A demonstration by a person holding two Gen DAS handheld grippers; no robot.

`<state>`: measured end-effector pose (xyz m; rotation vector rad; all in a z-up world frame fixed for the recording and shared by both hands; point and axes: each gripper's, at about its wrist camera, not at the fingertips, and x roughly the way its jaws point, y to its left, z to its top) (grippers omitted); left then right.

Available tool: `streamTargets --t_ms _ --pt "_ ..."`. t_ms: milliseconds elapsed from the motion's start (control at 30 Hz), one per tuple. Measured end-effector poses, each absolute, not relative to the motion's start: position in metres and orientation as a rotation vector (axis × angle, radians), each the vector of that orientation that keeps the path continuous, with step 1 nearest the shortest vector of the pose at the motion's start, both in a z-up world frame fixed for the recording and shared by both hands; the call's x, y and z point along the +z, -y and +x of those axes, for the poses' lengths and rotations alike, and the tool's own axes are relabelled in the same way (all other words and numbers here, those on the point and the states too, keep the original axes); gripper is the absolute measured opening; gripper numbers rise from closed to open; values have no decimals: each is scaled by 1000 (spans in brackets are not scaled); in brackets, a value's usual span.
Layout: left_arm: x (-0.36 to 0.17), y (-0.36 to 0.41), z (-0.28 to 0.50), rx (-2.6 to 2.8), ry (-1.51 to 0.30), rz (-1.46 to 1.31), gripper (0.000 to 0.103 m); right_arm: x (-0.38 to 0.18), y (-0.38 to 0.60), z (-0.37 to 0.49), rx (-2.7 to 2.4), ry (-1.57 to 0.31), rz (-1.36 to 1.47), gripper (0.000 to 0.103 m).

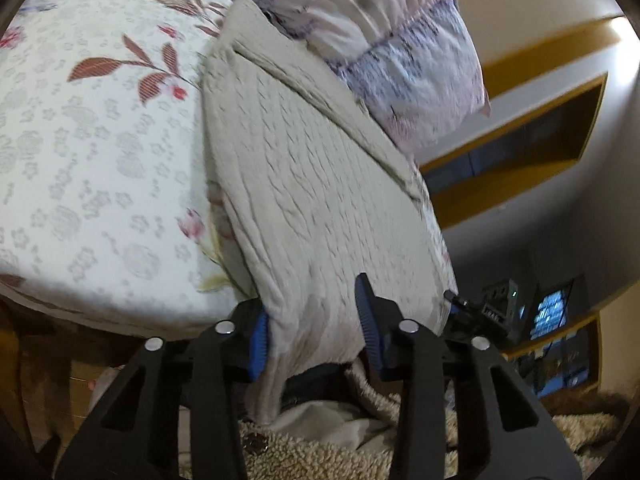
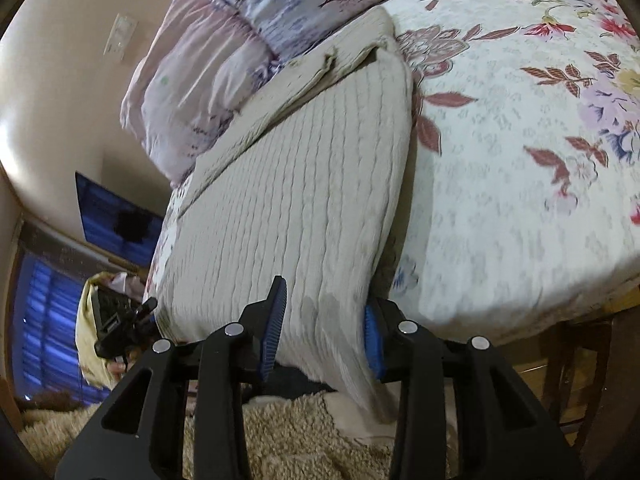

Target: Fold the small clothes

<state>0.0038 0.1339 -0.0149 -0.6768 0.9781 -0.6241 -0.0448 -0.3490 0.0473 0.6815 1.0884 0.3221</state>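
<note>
A beige ribbed knit garment (image 1: 304, 184) lies stretched over the edge of the bed, its near end hanging off the side. In the left wrist view my left gripper (image 1: 312, 326) has the garment's near corner between its blue pads (image 1: 259, 338), jaws still wide apart around the cloth. In the right wrist view the same garment (image 2: 296, 200) runs down into my right gripper (image 2: 320, 332), whose blue pads (image 2: 274, 328) stand on either side of the other near corner, also apart. The other gripper shows at the garment's far edge in each view.
The bed carries a white floral sheet (image 1: 88, 152) (image 2: 520, 184). A pink and purple patterned pillow (image 1: 400, 52) (image 2: 208, 72) lies at the garment's far end. A beige shaggy rug (image 2: 288, 440) lies below. Dark screens and a window (image 2: 44, 312) stand beyond the bed.
</note>
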Motion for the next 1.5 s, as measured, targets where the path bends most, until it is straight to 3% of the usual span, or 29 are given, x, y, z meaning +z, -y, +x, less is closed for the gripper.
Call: streamTargets --t_ms 100,167,200,767,1200,1500 --pt "-15 -128 5 -623 -993 -628 21 46 343 -49 347 -1116 658 28" --pt "-16 -128 5 -608 -997 -606 12 47 337 -48 343 -1116 624 11" --pt "-15 -129 6 -601 -993 -599 9 49 337 -48 338 -1104 622 9" --pt "53 -146 61 -477 -780 -490 6 136 336 -5 193 -644 379 8" --pt "97 -140 158 -445 -691 -479 6 146 348 87 153 -593 410 8" --pt "74 -139 238 -406 -748 -539 6 109 365 167 121 -669 510 8"
